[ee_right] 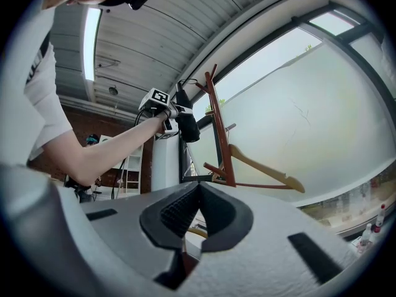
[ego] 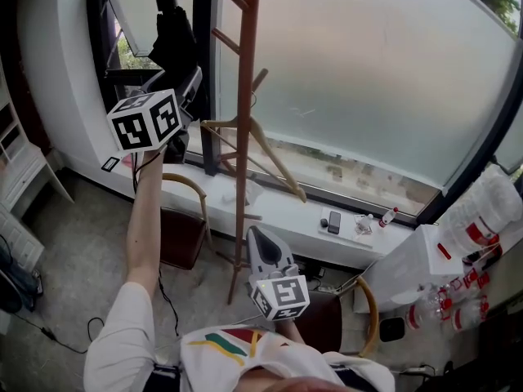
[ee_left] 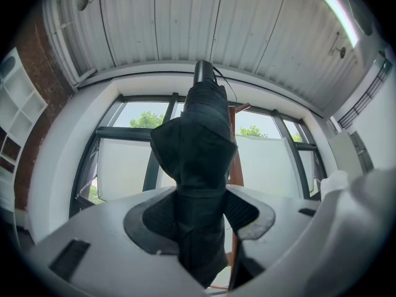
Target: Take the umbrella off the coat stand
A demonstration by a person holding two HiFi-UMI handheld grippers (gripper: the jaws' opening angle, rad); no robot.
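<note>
Umbrella point(ee_left: 198, 166), black and folded, stands clamped between the pads of the left gripper point(ego: 181, 78), held high on an outstretched arm before a frosted window point(ego: 368, 72) and under a ribbed ceiling point(ee_left: 185, 23); the wooden coat stand point(ego: 245, 96) rises just right of that claw. Right gripper point(ee_right: 197, 193) hangs low near the stand's pole, jaws pressed together on nothing

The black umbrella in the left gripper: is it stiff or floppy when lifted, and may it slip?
Probably stiff at its core: the umbrella stands straight above the left gripper. Its loose fabric folds look soft, so the outer layer may shift. The ribbed pads should limit slipping.
</note>
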